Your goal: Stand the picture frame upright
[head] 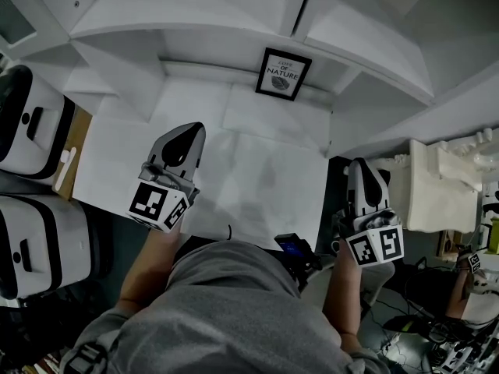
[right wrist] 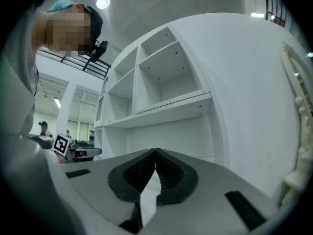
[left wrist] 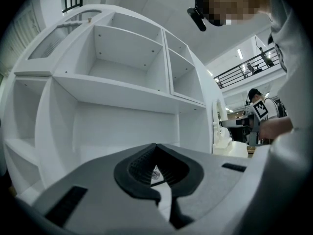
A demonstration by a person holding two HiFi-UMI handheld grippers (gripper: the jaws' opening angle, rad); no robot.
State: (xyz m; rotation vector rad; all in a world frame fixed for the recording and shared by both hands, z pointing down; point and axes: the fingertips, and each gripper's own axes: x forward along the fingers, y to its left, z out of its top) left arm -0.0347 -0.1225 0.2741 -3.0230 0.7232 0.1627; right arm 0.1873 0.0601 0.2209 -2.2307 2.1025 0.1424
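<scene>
Two grippers are hovering over the near part of a white counter (head: 257,185), both with nothing in them.

- Left gripper (head: 187,135): the fingers are pressing together along their whole length, tips meeting, nothing between them. It is sitting above the counter's left half, pointing toward the back wall. In its own view (left wrist: 155,147) the ribbed pads are closing into a thin seam, with the open compartments of the shelf unit (left wrist: 122,62) filling the background.
- Right gripper (head: 361,168): the fingers are likewise pinched shut on nothing. It is hanging just off the counter's right front corner, beside the shelf unit's side panel. Its own view (right wrist: 155,153) is showing the same closed seam.
- Picture frame (head: 283,74): black border, white mat, a print with the word NATURE. It is standing on its lower edge at the back of the counter, right of centre, against the rear wall and under the upper shelf. It is well apart from both grippers.
- Person's grey shirt (head: 234,310) is filling the bottom of the head view.
- White cases with black bands (head: 31,178) are sitting off the counter's left edge.
</scene>
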